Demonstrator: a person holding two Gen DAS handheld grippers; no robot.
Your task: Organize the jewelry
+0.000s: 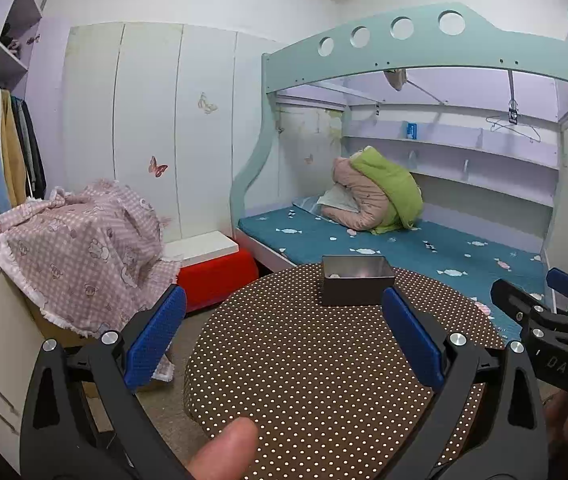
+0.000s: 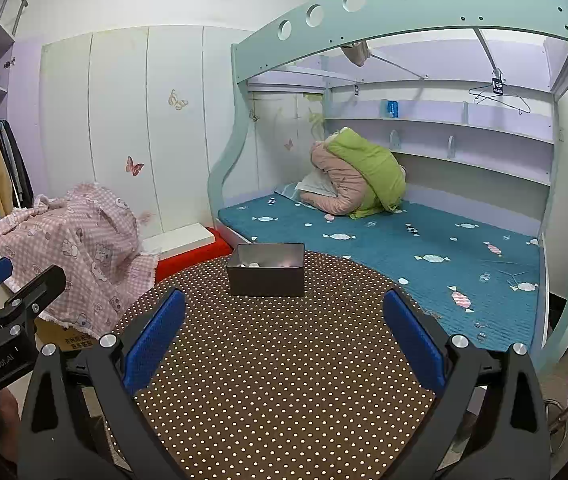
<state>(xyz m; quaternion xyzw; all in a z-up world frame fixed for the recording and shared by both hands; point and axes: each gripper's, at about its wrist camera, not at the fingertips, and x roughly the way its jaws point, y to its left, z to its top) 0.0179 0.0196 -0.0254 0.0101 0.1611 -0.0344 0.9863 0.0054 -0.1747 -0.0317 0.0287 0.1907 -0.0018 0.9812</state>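
Note:
A dark metal box [image 1: 357,282] stands open at the far edge of a round table [image 1: 303,360] with a brown dotted cloth. Small pale items lie inside the box [image 2: 266,270], too small to make out. My left gripper [image 1: 284,336] is open and empty, held above the near half of the table, short of the box. My right gripper [image 2: 284,336] is open and empty too, also short of the box. Each gripper shows at the edge of the other's view: the right one [image 1: 543,300] and the left one [image 2: 8,284].
A bunk bed [image 1: 423,248] with a blue sheet and a bundled quilt [image 1: 375,192] stands behind the table. To the left are a pink checked cloth [image 1: 80,248] over boxes, a red stool [image 1: 216,276], and white wardrobe doors [image 1: 148,128].

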